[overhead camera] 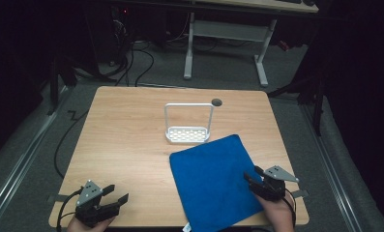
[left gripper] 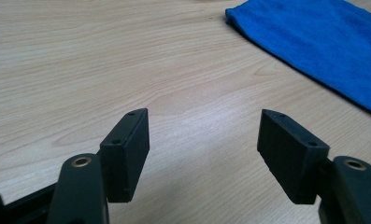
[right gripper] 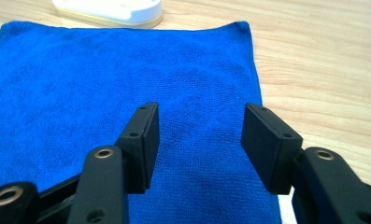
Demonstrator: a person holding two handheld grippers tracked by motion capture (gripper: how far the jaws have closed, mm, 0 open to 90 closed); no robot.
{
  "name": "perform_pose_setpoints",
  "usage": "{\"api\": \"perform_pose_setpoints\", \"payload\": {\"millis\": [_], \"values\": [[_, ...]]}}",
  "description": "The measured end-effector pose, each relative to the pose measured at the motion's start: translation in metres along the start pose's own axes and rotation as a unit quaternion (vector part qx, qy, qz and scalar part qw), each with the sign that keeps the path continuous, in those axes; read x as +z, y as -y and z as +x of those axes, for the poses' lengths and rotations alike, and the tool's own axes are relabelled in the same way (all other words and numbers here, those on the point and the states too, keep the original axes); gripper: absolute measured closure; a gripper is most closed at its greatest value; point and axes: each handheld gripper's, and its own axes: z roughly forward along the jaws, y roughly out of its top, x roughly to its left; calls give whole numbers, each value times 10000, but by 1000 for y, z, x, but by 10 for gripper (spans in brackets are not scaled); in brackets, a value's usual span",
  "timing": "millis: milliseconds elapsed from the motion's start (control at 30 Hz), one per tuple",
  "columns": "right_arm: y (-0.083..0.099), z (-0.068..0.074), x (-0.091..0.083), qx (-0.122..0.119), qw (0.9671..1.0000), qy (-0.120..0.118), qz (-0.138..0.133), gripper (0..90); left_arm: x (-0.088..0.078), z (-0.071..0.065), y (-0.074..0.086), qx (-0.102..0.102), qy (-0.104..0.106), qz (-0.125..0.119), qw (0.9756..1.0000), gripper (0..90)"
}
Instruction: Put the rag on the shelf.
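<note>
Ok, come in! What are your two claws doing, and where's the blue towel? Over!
Left gripper open over bare table. Right gripper open above blue towel, which lies flat. White rack just beyond it.

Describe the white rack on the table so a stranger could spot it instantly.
Look at the wooden table, just past its middle. Behind the blue towel stands a small white rack: a perforated base with a tall thin handle arching over it, the table's only white, upright item.

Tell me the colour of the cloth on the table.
Blue; the cloth shows best in the right gripper view.
</note>
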Motion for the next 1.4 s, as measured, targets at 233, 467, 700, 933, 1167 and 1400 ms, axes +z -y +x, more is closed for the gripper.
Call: {"api": "perform_pose_setpoints", "payload": {"millis": [233, 467, 700, 933, 1167, 1400], "values": [[-1, -5, -2, 112, 9998, 3, -135, 471, 1, 3, 4, -20, -30, 63, 10000, 351], [-1, -9, 3, 140, 9999, 14, -90, 468, 2, 5, 5, -56, -37, 51, 10000, 371], [-1, -12, 1, 169, 9998, 22, -123, 476, 25, -6, -7, 165, 224, 191, 9994, 424], [0, -14, 1, 160, 9998, -19, -106, 499, 58, -31, -28, 471, 681, 299, 9961, 524], [0, -15, 1, 146, 9998, -63, -98, 544, 98, -72, -52, 773, 1198, 484, 9886, 676], [0, -17, 5, -92, 9997, 55, 238, 900, 132, -118, -61, 1322, 1458, 865, 9766, 853]]}}
